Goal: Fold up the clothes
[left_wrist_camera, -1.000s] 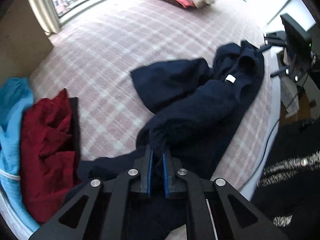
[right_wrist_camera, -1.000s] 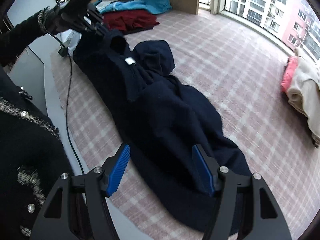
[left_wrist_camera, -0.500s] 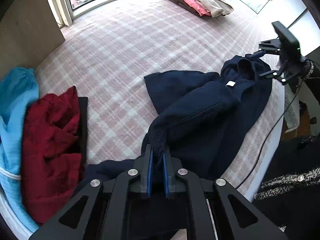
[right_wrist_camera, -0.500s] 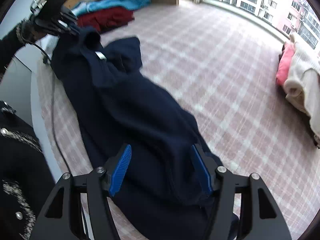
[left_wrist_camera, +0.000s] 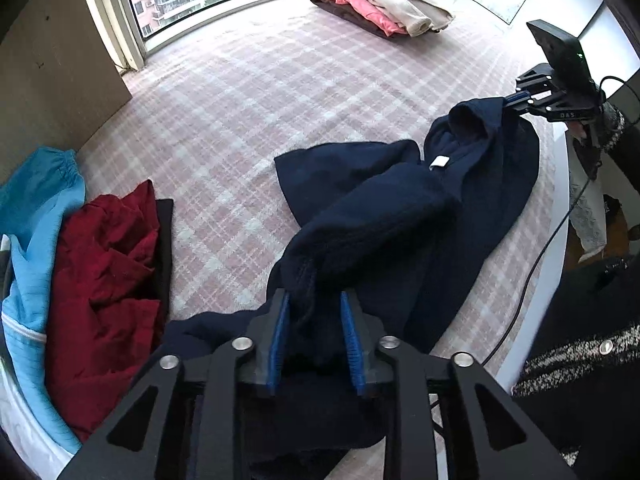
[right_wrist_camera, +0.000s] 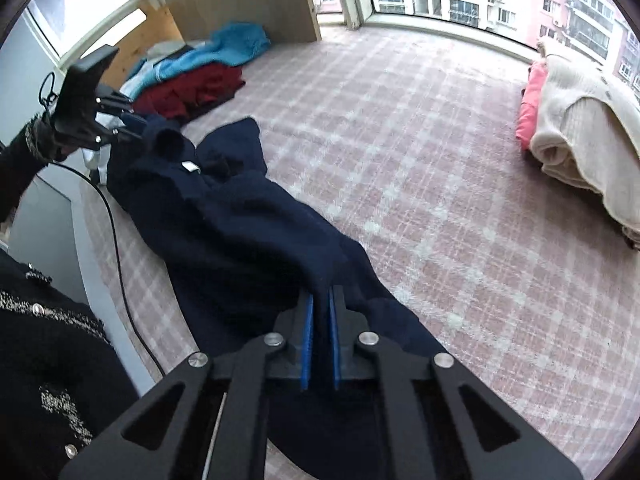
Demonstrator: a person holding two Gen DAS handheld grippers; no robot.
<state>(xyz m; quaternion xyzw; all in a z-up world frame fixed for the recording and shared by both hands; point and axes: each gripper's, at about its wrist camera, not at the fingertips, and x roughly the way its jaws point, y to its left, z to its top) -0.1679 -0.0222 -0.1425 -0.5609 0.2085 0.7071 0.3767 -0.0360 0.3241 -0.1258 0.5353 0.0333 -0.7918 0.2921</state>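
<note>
Your left gripper (left_wrist_camera: 316, 312) stands partly spread with navy hoodie (left_wrist_camera: 400, 216) fabric bunched between its blue pads. Your right gripper (right_wrist_camera: 319, 312) pinches the hoodie's other end. The garment stretches ahead of each claw across the plaid blanket (left_wrist_camera: 248, 92).

Navy fabric of the hoodie (left_wrist_camera: 400, 216) fills the gap between the left gripper's (left_wrist_camera: 316, 320) jaws, hiding how much is caught there. Below the jaws, the garment's lower part runs behind the black frame. Left of the jaws, the blue garment (left_wrist_camera: 36, 216) is cut off by the edge. The white label (left_wrist_camera: 439, 163) ahead is too small to read.
</note>
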